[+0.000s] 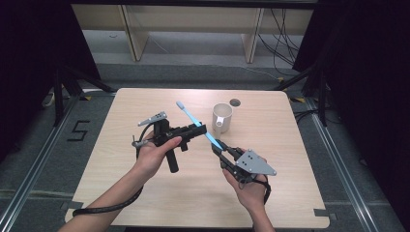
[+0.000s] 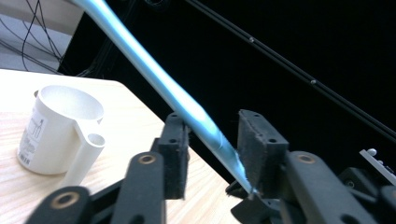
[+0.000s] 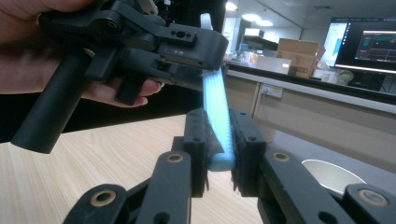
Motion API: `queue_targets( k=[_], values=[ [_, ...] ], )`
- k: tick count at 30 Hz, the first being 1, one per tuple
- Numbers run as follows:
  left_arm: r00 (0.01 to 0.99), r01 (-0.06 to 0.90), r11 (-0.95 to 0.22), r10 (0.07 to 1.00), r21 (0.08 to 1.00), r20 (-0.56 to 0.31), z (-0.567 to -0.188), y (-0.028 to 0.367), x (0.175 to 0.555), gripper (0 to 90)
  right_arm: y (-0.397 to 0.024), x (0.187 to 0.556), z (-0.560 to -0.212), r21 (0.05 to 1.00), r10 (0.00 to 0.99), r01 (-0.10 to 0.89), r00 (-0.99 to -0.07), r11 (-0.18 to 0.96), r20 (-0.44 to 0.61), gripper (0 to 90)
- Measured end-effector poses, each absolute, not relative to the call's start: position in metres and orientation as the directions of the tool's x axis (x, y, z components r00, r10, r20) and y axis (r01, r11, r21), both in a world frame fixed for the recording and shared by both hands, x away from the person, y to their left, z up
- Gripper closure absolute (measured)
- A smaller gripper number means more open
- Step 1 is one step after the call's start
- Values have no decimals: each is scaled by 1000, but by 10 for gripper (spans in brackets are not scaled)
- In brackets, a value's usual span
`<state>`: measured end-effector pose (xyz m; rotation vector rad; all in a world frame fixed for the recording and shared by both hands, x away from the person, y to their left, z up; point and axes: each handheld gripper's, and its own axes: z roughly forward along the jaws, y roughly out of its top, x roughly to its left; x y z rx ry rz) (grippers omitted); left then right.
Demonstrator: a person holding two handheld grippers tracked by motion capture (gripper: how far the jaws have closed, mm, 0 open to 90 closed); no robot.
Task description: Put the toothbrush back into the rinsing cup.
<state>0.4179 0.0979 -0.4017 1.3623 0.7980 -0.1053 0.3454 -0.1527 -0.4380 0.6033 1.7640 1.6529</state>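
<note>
Blue toothbrush [image 1: 196,121] clenched in right tool [image 1: 218,151], between released left tool's [image 1: 199,130] jaws.

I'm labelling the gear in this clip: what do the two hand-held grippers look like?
Both are black, with pistol-style handles and two jaws ending in flat black pads fixed by small screws; brass-coloured pivots show on the arms. The right gripper carries a grey three-cornered plate; the left gripper has a smaller one and trails a black cable. The forearms are bare.

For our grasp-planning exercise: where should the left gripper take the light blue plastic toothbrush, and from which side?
Grip the toothbrush mid-handle, from its left flank, crosswise: the slim shaft slants clear above the table, its butt end clamped in the right gripper.
</note>
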Motion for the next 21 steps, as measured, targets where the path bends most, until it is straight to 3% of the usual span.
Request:
queue_targets(
  k=[6, 12, 17, 21],
  values=[
    [744, 495, 258, 368, 830, -558, -400, 97, 417, 714, -150, 344, -440, 994, 714, -79, -692, 80, -112, 790],
    [777, 466, 240, 349, 852, -524, -393, 94, 412, 811, -146, 345, -444, 989, 701, -53, -701, 135, -133, 768],
    [804, 392, 174, 413, 903, -428, -389, 93, 408, 829, -145, 347, -446, 985, 705, -9, -697, 171, -129, 633],
    [813, 322, 112, 476, 940, -335, -388, 93, 406, 830, -150, 346, -445, 986, 730, 17, -675, 165, -110, 582]
  ],
)
